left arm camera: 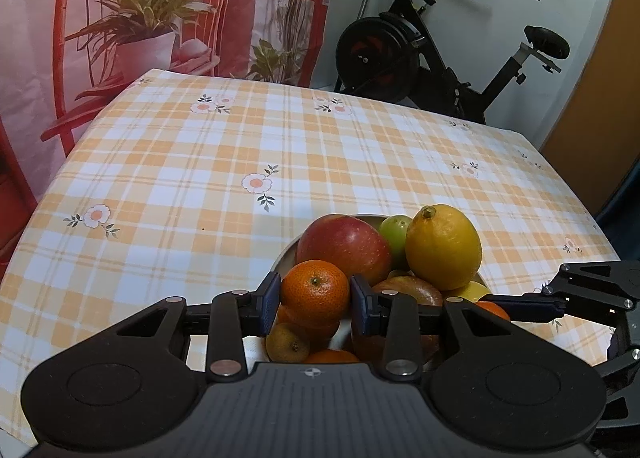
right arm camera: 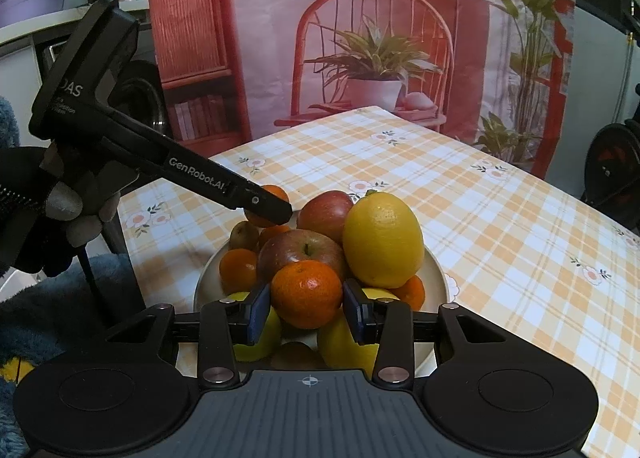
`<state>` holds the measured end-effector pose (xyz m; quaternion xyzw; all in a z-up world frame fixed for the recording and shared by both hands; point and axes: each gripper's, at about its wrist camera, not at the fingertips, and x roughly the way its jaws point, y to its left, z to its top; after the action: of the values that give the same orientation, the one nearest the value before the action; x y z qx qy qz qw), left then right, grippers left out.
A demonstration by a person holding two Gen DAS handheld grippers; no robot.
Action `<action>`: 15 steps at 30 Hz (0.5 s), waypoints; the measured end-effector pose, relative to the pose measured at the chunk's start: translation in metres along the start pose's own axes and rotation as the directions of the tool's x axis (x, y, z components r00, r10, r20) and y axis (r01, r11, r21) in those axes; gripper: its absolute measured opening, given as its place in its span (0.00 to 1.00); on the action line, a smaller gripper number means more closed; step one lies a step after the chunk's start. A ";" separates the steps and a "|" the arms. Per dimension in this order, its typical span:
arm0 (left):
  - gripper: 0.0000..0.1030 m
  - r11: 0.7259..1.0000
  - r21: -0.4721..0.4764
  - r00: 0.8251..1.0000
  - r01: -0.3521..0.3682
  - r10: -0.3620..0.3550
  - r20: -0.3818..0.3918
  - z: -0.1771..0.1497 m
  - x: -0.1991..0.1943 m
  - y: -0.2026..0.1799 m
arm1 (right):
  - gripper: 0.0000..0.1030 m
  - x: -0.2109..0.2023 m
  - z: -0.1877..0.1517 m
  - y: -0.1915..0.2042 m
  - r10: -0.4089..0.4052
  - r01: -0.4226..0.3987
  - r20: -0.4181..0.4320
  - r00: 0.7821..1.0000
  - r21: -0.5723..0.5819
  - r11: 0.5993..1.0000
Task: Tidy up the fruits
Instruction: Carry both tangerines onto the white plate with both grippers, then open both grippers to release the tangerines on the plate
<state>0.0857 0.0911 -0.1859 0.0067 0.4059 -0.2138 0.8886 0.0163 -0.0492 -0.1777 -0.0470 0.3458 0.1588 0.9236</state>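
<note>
Both jaws clamped on mandarins: left gripper (left arm camera: 314, 304), right gripper (right arm camera: 307, 308), above bowl (right arm camera: 436, 270)

Bare desk (left arm camera: 168, 161) across upper and left of frame; heaped bowl (right arm camera: 434, 270) blocking lower centre, other hand-held gripper (left arm camera: 524, 308) crowding lower right.

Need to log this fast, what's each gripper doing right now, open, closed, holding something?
Left gripper: closed on a small round orange mandarin over the fruit bowl.
Right gripper: closed on another small round orange mandarin.
</note>
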 end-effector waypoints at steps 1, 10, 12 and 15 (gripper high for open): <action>0.39 1.000 0.001 1.000 0.004 -0.004 0.000 0.000 0.000 0.000 | 0.36 0.000 0.000 0.000 0.000 0.000 0.001 1.000 -0.001 1.000; 0.39 1.000 0.004 1.000 0.008 -0.008 -0.004 0.002 0.004 -0.001 | 0.36 0.000 -0.001 0.002 -0.001 0.001 0.001 1.000 -0.006 1.000; 0.40 1.000 -0.004 1.000 0.012 -0.012 0.000 0.002 0.003 0.001 | 0.36 0.000 -0.001 0.003 -0.002 0.002 0.001 1.000 -0.010 1.000; 0.41 1.000 -0.009 1.000 0.009 -0.009 0.001 0.001 0.003 0.002 | 0.37 0.000 -0.001 0.003 -0.001 0.001 0.001 1.000 -0.010 1.000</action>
<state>0.0886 0.0913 -0.1872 0.0008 0.4064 -0.2158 0.8878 0.0148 -0.0468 -0.1782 -0.0519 0.3446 0.1600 0.9235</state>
